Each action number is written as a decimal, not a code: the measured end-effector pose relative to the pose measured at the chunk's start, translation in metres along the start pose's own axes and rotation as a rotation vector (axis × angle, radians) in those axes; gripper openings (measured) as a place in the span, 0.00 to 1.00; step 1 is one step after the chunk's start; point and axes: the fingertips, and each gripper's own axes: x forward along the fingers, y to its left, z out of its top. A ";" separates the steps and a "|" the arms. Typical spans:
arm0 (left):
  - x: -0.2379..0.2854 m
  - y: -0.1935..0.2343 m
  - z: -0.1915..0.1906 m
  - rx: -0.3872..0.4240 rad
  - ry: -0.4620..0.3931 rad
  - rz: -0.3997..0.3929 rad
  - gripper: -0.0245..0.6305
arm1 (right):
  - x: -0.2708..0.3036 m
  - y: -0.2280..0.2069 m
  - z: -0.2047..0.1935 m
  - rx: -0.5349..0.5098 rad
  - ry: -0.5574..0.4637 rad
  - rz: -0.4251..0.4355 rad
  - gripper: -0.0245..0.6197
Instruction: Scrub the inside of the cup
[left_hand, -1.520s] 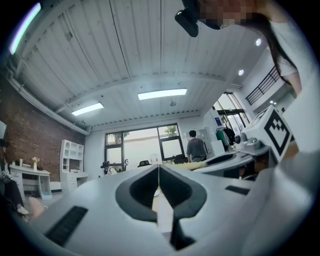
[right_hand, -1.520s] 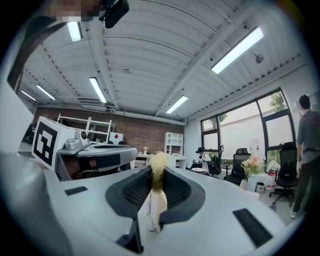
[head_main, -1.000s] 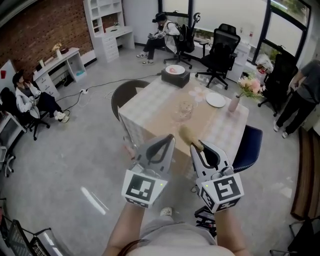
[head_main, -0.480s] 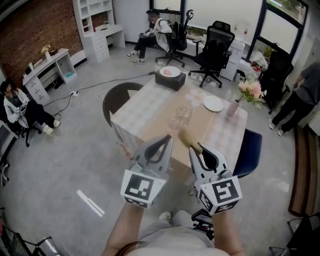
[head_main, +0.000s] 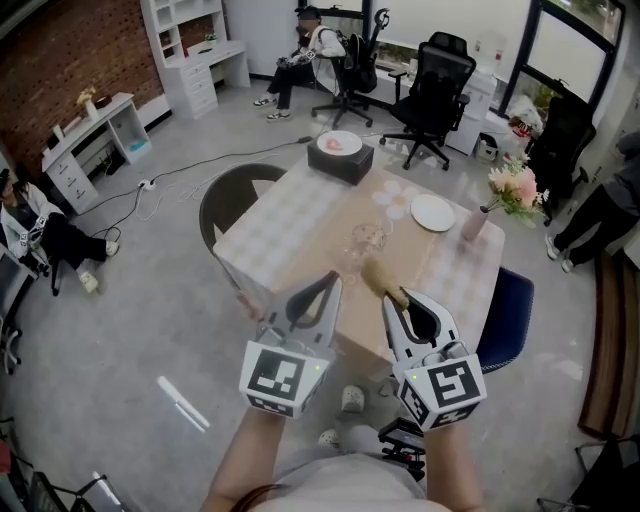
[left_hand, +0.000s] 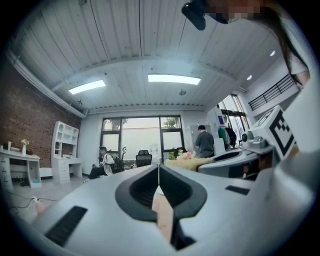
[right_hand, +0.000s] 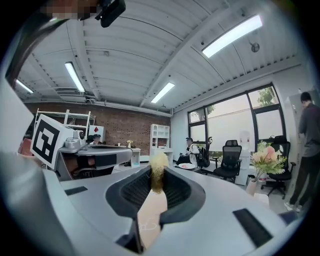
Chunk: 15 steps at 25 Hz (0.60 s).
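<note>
1. The clear glass cup (head_main: 368, 238) stands upright on the table with the pale checked cloth (head_main: 290, 215), near its middle. It is ahead of both grippers and neither one touches it.
2. The right gripper (head_main: 396, 296) has its jaws pressed on the handle of a brush with a fluffy pale yellow head (head_main: 375, 273). The head points forward, toward the cup.
3. The left gripper (head_main: 330, 284) has its jaws pressed together with nothing between them.
4. First risk, as I judge it: nothing holds the cup. If the brush pushes inside it, the light glass can slide on the cloth or tip over.
5. Second risk: the cup is transparent and hard to see, so the brush can hit the rim instead of entering.
6. Third risk: the jaws pinch only a thin handle, so the brush can turn in the grip during scrubbing.
7. Fourth risk: a pink vase with flowers (head_main: 468, 222) and a round white plate (head_main: 432, 212) stand on the same table, and a wide movement can knock them.
8. I can read no brand, label or words. Only black-and-white square markers (head_main: 277, 376) show on the gripper cubes.
</note>
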 end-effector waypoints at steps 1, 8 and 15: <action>0.006 0.006 -0.001 0.001 0.004 0.009 0.06 | 0.007 -0.005 0.001 0.004 -0.001 0.002 0.14; 0.053 0.038 -0.005 -0.004 0.013 0.049 0.06 | 0.054 -0.042 0.000 0.010 0.009 0.029 0.14; 0.105 0.048 -0.013 -0.005 0.035 0.066 0.06 | 0.090 -0.083 -0.003 0.002 0.038 0.079 0.14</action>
